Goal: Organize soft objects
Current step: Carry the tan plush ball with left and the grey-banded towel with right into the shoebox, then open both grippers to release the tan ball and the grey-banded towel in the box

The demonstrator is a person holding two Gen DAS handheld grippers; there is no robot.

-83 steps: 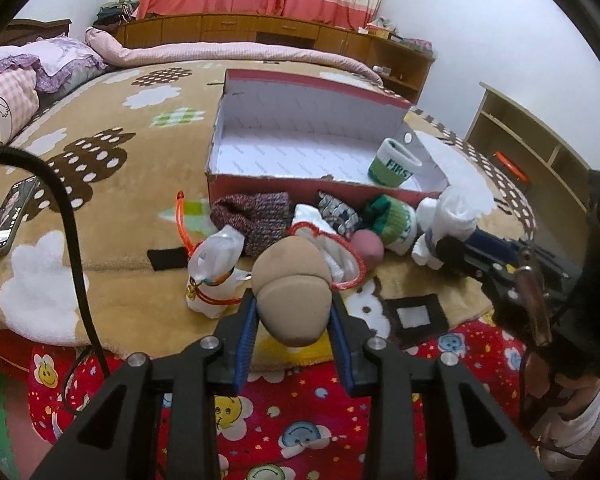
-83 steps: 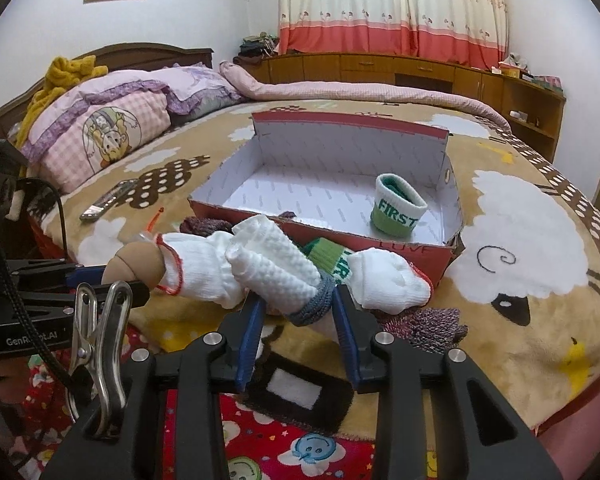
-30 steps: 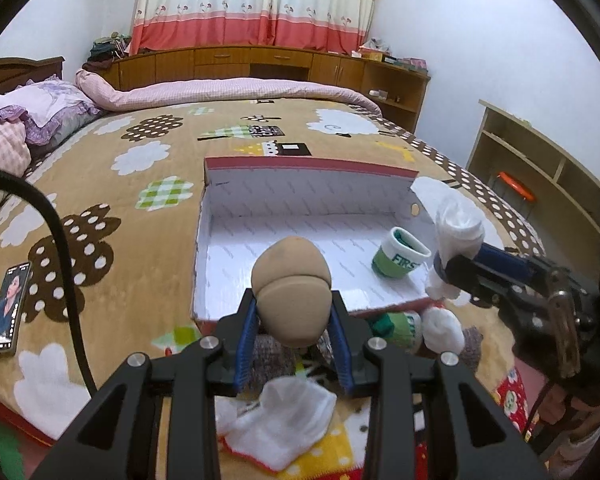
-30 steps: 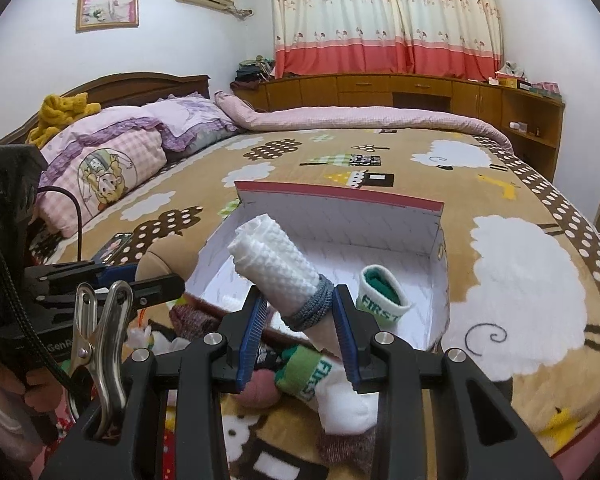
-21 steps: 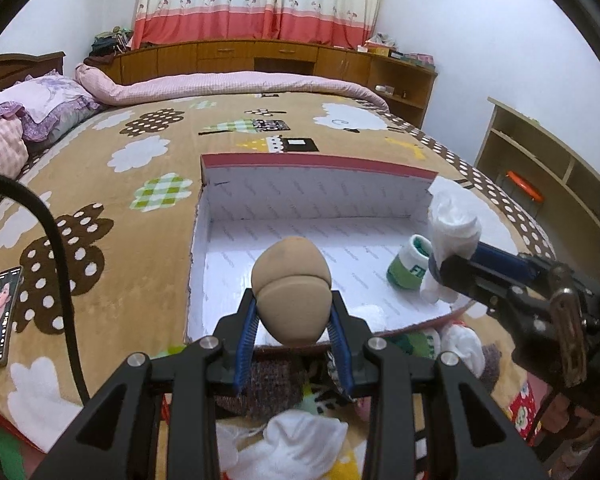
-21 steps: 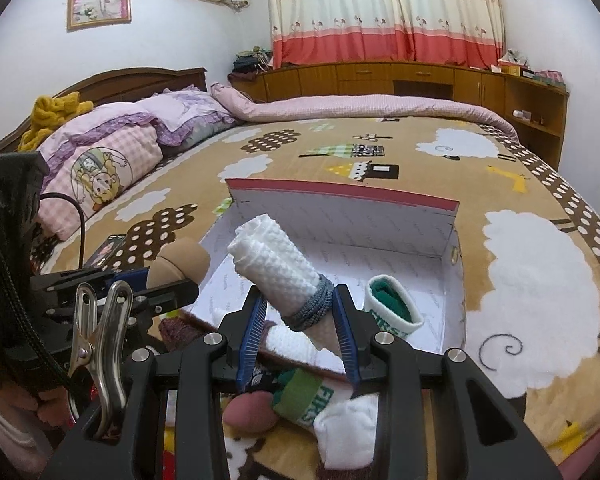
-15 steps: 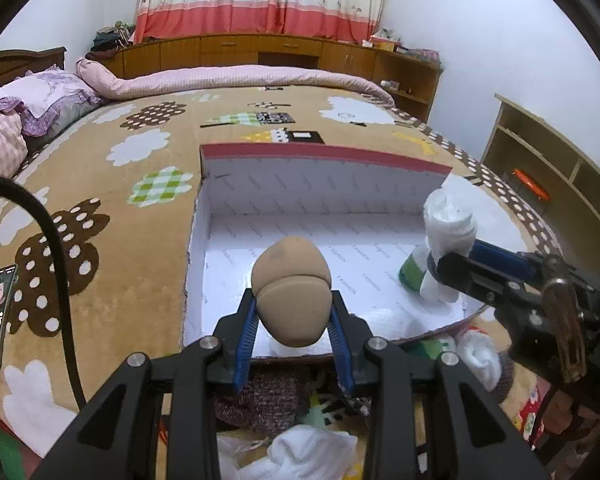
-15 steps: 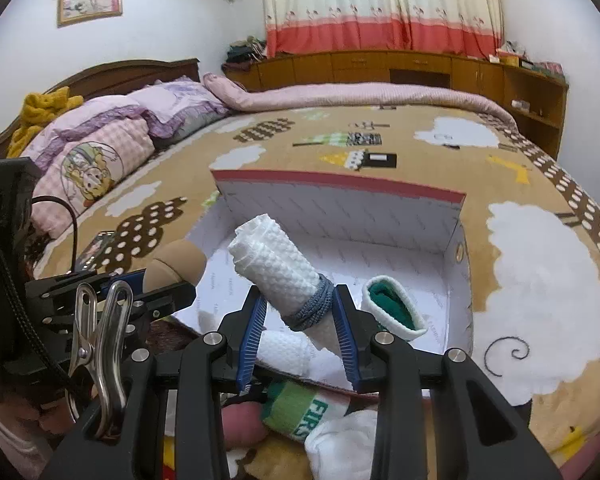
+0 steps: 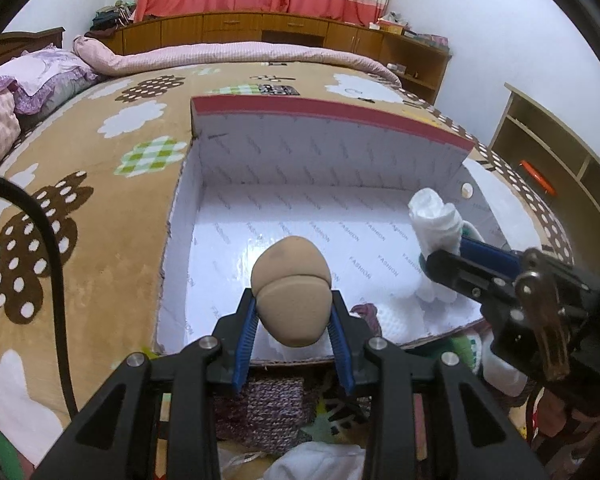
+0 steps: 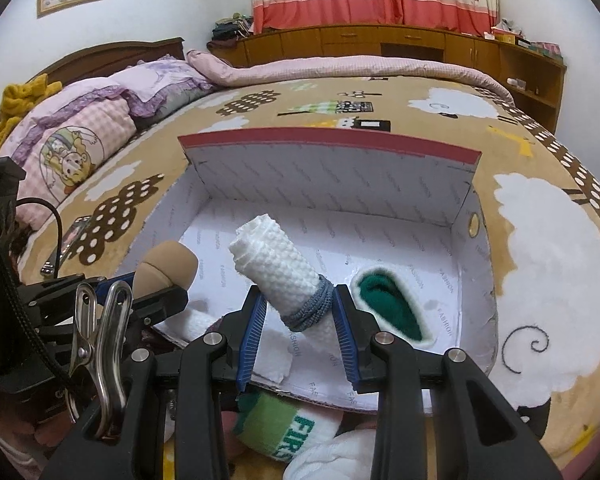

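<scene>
My left gripper [image 9: 292, 320] is shut on a tan rolled sock [image 9: 292, 286], held above the near edge of the open red-rimmed white box [image 9: 328, 116]. My right gripper [image 10: 300, 318] is shut on a white waffle-knit rolled sock with a grey band [image 10: 278, 270], held over the box [image 10: 328, 148] floor. It also shows in the left wrist view [image 9: 436, 220] at the right. A green-and-white rolled sock [image 10: 388, 308] lies in the box's right part. A white cloth [image 10: 198, 324] trails over the box's near wall.
Several socks lie on the bed in front of the box: a purple knit one [image 9: 264, 408], a white one [image 9: 320, 460], a green-and-white one [image 10: 288, 428]. A phone [image 10: 66, 246] lies left on the brown cloud-patterned blanket [image 9: 100, 160]. Pillows [image 10: 72, 140] are far left, shelves [image 9: 548, 160] right.
Both grippers have lifted their socks off the pile and moved forward over the box. Both now sit lower and closer to the box floor than half a second ago.
</scene>
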